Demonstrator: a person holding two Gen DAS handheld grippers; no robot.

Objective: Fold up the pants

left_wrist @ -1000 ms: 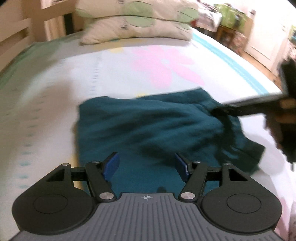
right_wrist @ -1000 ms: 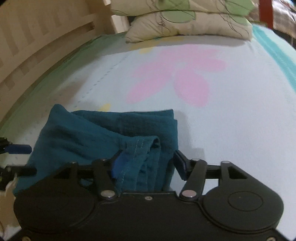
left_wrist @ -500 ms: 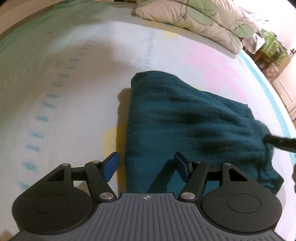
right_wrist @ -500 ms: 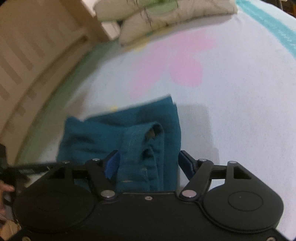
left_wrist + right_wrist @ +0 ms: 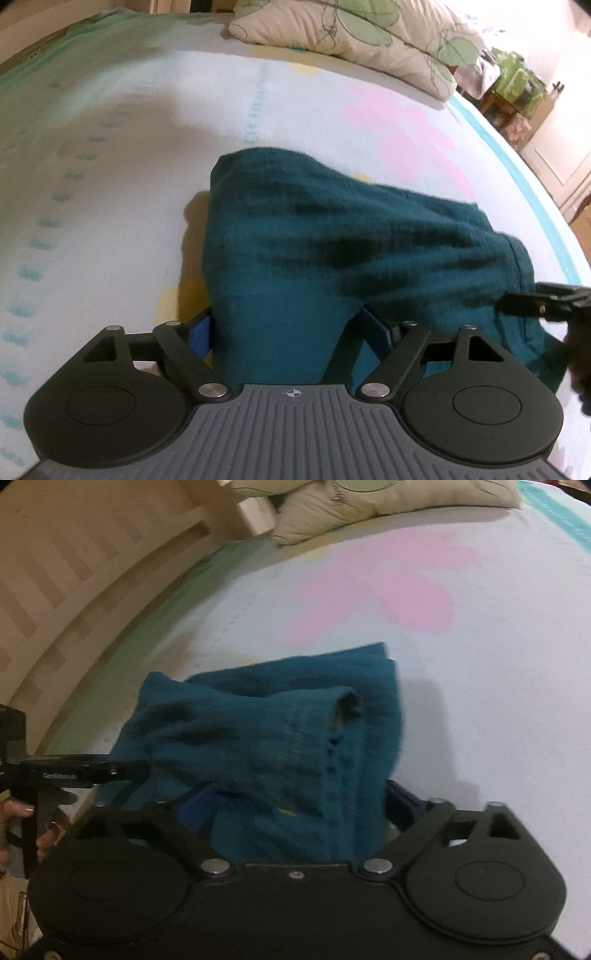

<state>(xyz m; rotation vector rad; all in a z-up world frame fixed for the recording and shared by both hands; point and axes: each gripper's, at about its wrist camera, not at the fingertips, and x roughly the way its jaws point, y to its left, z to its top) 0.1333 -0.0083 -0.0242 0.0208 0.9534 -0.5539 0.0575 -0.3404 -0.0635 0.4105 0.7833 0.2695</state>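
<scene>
Looking along the left gripper (image 5: pixel 291 332) in the left wrist view, a thick fold of the teal pants (image 5: pixel 354 236) is seen between its blue pads (image 5: pixel 199 332), with the jaws set moderately apart and the cloth filling the gap from pad to pad, so the fold is pinched. The pants are bunched on the bed sheet (image 5: pixel 122 155), raised at the near edge, with a pink flower print and a leaf-patterned pillow (image 5: pixel 354 33) seen beyond them. At the right edge, the right gripper (image 5: pixel 517 301) is seen with its dark fingers pressed into the far side of the garment. In the right wrist view, a stitched hem section of the pants (image 5: pixel 280 746) is held in the right gripper (image 5: pixel 295 812); the jaws are parted about as wide as the bunched cloth, which is clamped between the pads. The left gripper (image 5: pixel 136 768) is seen at the left, its narrow tip buried in the cloth's edge, and a wooden bed frame (image 5: pixel 66 572) is visible behind.
</scene>
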